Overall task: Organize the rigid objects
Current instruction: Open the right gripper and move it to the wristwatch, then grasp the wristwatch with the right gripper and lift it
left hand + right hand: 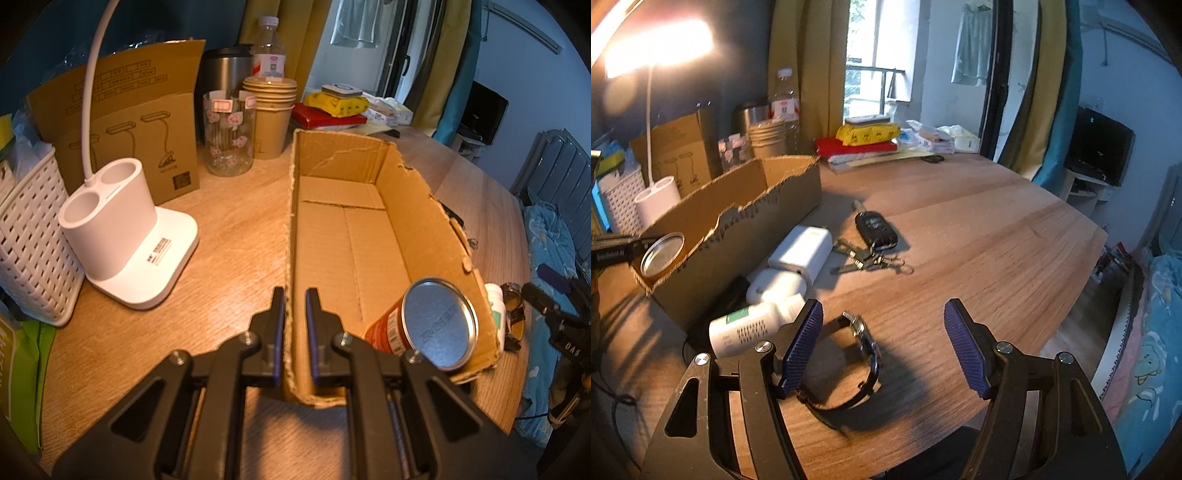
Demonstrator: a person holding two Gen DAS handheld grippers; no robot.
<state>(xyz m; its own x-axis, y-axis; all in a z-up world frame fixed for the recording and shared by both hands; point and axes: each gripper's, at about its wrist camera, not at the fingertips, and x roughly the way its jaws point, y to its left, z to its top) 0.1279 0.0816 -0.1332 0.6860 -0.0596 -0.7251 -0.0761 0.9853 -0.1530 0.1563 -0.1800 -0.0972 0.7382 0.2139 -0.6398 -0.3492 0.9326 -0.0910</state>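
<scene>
A long open cardboard box (417, 206) lies on the wooden table. My left gripper (295, 314) is shut on the box's near left wall. An orange can with a silver lid (437, 328) lies tilted in the box's near end; it also shows in the right wrist view (663, 254). My right gripper (882, 332) is open and empty above the table. A black wristwatch (862, 350) lies just beside its left finger. A white pill bottle (753, 326), a white round case (775, 286), a white charger (803, 251) and a car key with keys (875, 229) lie along the box's outer wall.
A white desk lamp base (122, 240), a white woven basket (33, 236), a lamp carton (129, 122), a glass jar (229, 133), paper cups (271, 118) and a stack of books and packets (332, 107) stand at the back. The table's right edge (1082, 273) drops to the floor.
</scene>
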